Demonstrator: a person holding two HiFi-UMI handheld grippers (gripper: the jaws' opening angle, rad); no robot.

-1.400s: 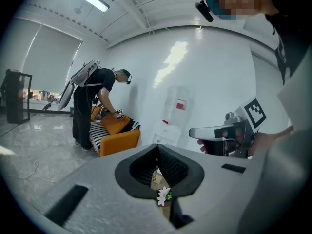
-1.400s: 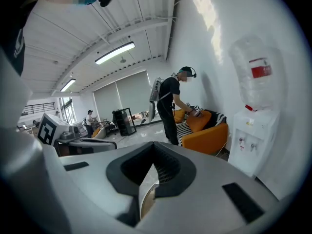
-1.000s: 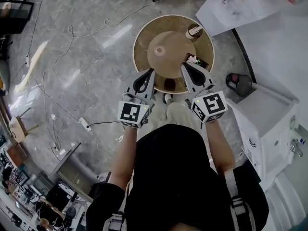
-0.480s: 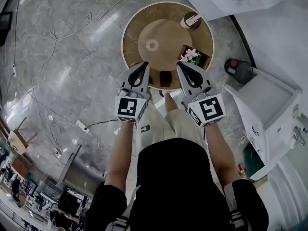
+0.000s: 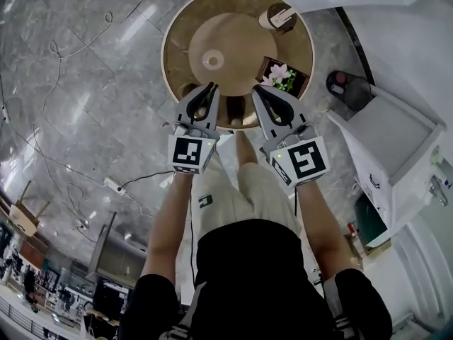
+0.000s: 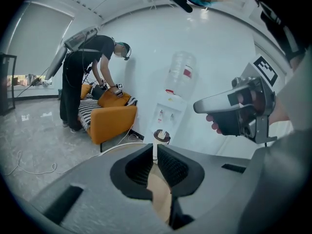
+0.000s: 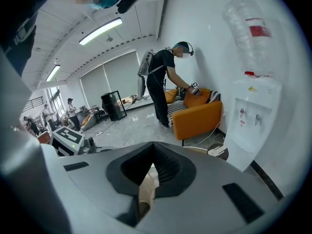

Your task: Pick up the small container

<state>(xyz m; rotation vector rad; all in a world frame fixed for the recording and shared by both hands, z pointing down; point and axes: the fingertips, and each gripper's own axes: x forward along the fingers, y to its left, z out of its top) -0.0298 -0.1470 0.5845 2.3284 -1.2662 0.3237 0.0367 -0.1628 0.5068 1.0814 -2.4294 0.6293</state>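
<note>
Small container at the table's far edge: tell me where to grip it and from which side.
Grip the small container across its pale round wall, below the dark rim, coming from the near, table-centre side: it stands upright, and that path looks clear of the flower tray. The left gripper is shut, so open it first.

On the round table [image 5: 178,48], the small container [image 5: 273,18] stands behind the flower box [image 5: 284,77]
</note>
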